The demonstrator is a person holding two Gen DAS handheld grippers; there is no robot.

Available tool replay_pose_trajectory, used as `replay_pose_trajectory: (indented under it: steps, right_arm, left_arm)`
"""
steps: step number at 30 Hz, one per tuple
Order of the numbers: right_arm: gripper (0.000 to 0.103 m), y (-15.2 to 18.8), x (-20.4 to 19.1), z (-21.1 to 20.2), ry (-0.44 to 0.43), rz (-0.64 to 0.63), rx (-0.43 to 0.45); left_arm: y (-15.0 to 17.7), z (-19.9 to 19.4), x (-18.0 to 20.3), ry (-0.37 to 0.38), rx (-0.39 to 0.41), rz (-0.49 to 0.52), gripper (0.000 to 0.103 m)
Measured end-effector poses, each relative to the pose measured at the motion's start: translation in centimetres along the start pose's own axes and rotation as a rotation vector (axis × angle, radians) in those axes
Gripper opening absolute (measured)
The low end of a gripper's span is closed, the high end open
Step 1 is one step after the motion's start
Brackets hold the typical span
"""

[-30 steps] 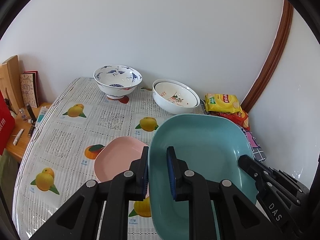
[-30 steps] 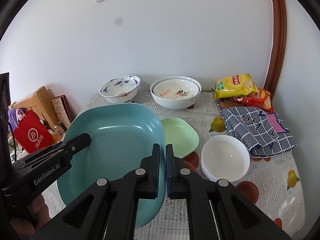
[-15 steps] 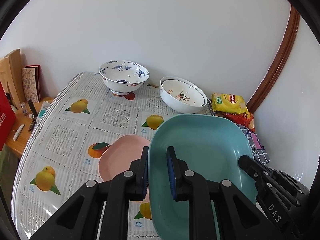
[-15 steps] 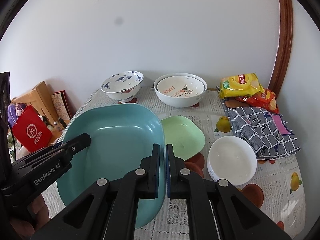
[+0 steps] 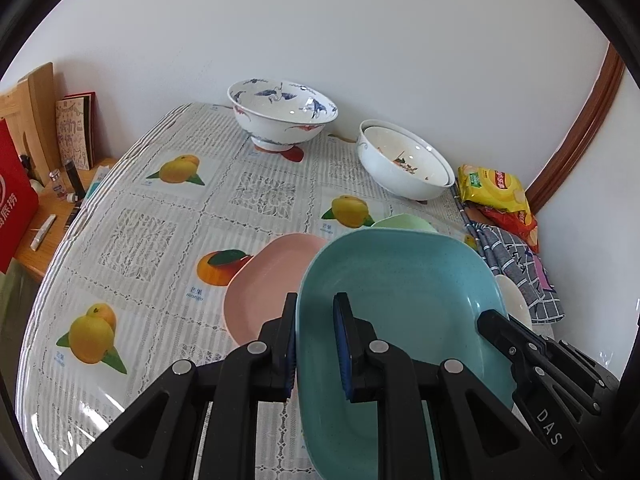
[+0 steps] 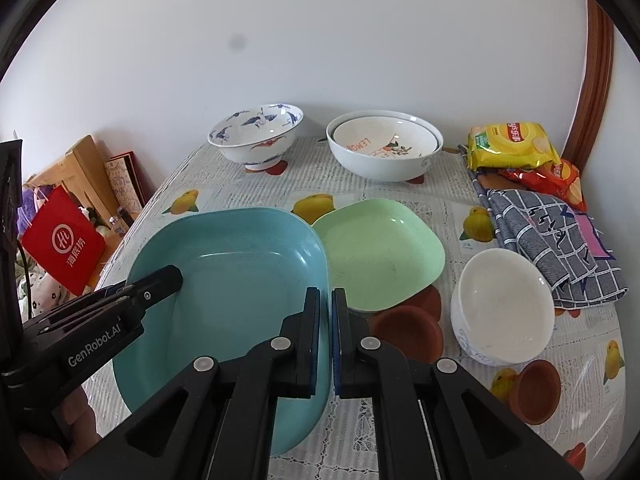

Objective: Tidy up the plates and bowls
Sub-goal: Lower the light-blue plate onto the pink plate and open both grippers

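Observation:
A large teal plate point(image 5: 400, 280) point(image 6: 240, 264) hangs level above the table, held from both sides. My left gripper point(image 5: 315, 304) is shut on its left rim, and my right gripper point(image 6: 326, 294) is shut on its right rim. A pink plate point(image 5: 268, 280) lies on the tablecloth, partly hidden under the teal plate's left edge. Just right of the teal plate sits a green plate point(image 6: 376, 252), with a white bowl point(image 6: 504, 300) further right. At the back stand a blue-and-white bowl point(image 5: 282, 114) and nested white bowls point(image 6: 384, 144).
Snack packets point(image 6: 512, 144) and a checked cloth point(image 6: 552, 240) fill the back right corner. Left of the table, a low wooden shelf point(image 5: 52, 208) carries small items and a red bag point(image 6: 64, 240). A white wall runs behind the table. A hand point(image 6: 44, 440) holds the left gripper.
Both grippers have sunk towards the table and moved forward with the teal plate. The back bowls look nearer, and the green plate's edge has come into the left wrist view.

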State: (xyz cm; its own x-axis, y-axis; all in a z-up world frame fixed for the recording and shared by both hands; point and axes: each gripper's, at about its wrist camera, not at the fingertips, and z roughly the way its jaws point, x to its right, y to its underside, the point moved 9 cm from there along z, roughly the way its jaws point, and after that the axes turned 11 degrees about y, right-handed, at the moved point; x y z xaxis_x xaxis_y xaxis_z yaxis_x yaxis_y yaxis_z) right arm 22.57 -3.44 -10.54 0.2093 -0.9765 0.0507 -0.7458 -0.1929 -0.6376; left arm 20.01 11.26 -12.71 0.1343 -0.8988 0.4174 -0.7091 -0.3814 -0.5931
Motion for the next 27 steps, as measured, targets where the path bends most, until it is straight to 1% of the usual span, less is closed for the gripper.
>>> replay_pose_trajectory:
  steps: [7, 12, 18, 23, 27]
  right_arm:
    - [0.006, 2.1, -2.1, 3.2, -0.037, -0.029, -0.074]
    - [0.006, 2.8, -3.2, 5.1, -0.052, -0.049, -0.110]
    - [0.006, 2.0, -3.9, 6.5, -0.066, -0.069, -0.115]
    - [0.007, 0.7, -4.5, 7.4, -0.071, -0.113, -0.098]
    - [0.008, 0.1, -5.0, 8.5, -0.085, -0.153, -0.097]
  left_arm:
    - [2.0, 1.5, -3.3, -0.066, -0.064, -0.059, 0.016]
    - [2.6, 2.5, -4.7, -0.094, -0.092, -0.085, 0.016]
    - [1.9, 3.0, -5.2, -0.108, -0.088, -0.095, 0.016]
    - [1.2, 3.3, -5.5, -0.131, -0.065, -0.107, 0.016]
    - [1.1, 3.7, -5.9, -0.147, -0.070, -0.118, 0.016]
